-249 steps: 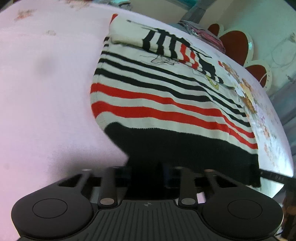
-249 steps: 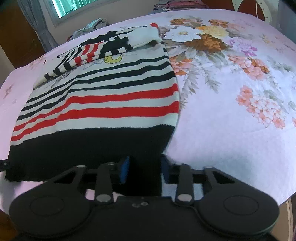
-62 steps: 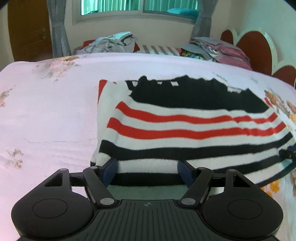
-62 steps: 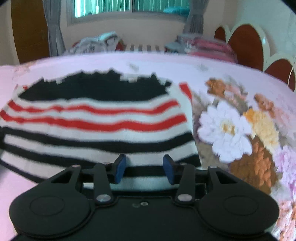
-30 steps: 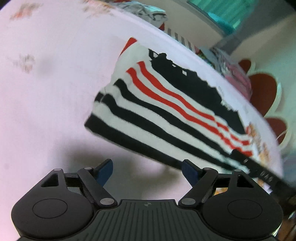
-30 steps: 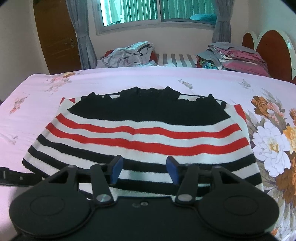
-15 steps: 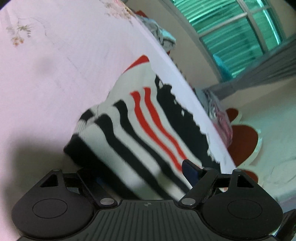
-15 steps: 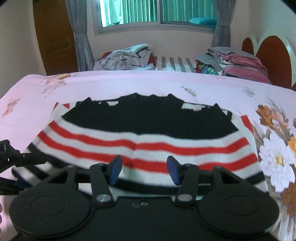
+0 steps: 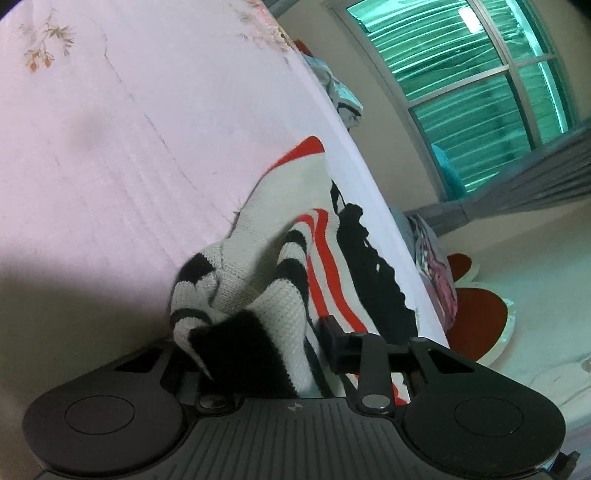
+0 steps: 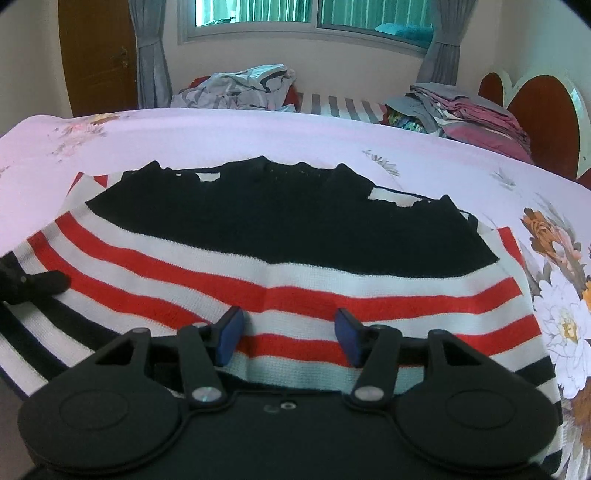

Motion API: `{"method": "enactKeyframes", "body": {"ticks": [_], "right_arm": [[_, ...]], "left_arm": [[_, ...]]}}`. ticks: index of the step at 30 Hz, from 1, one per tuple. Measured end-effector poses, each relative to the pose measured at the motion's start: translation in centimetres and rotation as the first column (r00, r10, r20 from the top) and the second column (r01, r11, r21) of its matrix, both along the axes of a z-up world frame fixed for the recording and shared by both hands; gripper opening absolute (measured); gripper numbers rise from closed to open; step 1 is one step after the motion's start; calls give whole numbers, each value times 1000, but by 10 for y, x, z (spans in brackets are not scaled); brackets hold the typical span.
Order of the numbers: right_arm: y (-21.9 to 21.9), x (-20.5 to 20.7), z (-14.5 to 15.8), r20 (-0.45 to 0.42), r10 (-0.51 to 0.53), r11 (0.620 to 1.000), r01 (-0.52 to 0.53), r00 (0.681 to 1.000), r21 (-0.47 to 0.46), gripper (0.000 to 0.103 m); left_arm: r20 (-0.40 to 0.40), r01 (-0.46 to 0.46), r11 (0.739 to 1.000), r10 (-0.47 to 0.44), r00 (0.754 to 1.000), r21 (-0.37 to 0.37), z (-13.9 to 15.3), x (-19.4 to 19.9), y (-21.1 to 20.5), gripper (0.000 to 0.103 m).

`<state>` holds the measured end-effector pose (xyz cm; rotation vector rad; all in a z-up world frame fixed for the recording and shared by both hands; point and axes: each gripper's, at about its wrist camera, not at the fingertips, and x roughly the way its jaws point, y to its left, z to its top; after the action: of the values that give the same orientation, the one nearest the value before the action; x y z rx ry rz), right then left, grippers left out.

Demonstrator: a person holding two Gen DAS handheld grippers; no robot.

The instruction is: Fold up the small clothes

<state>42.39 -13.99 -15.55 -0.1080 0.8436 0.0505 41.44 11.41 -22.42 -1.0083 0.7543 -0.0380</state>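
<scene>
We see the striped sweater [image 10: 280, 266] lying folded on the pink floral bedspread [image 10: 221, 136], its black hem band toward the far side, red and white stripes in the middle, and black and white stripes nearest us. Its left corner is bunched and lifted off the bed, which shows clearly in the left wrist view, where the knit [image 9: 258, 314] rises in a crumpled fold of white and black.

Our left gripper [image 9: 258, 354] has just been closing, and that bunched corner sits between its jaws; the cloth fills the gap and hides the left finger, so we take the pads to be pressing on the fabric. In the right wrist view the same gripper appears as a dark shape [image 10: 22, 284] at the sweater's left edge.

Our right gripper [image 10: 288, 339] hovers over the near edge of the sweater with its blue pads [image 10: 229, 334] apart. Its jaws have just been opening a little, and the flat stripes lie beneath the gap with nothing pinched.

Beyond the bed we see a loose heap of grey clothes [image 10: 236, 88] near the curtain [image 10: 151, 55], a folded stack of clothes [image 10: 465, 110] on the right beside the red scalloped headboard [image 10: 543, 122], a window [image 10: 306, 14] and a wooden door [image 10: 96, 55].
</scene>
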Motion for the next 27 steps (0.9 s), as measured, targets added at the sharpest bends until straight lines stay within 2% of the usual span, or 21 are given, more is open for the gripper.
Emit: {"method": "enactKeyframes", "body": {"ticks": [7,13,15,18,23,27], "right_arm": [[-2,2,-2,5,17,1000,-17,1000,5,56],[-9,1,0,16,50,998,-50,999,33,57],[-16,1,4,14,63,995,-64,998,73,58],[-31,-2,14,29,68,986,-72,997,150,59],[-62,-10,32,63,71,982,-81,995,173,59],[-102,-19,41,72,26,978,-41,997,206,59]], "left_arm": [[6,-12,1000,12,1000,-4,2,-1,-1,24],[67,11,993,-19,998,115,29,-5,-11,19],[94,22,987,-38,995,162,44,-5,-18,19],[139,46,973,-79,987,226,69,1,-34,19],[208,104,937,-180,961,332,110,13,-79,19],[238,169,905,-276,931,389,131,19,-119,19]]}}
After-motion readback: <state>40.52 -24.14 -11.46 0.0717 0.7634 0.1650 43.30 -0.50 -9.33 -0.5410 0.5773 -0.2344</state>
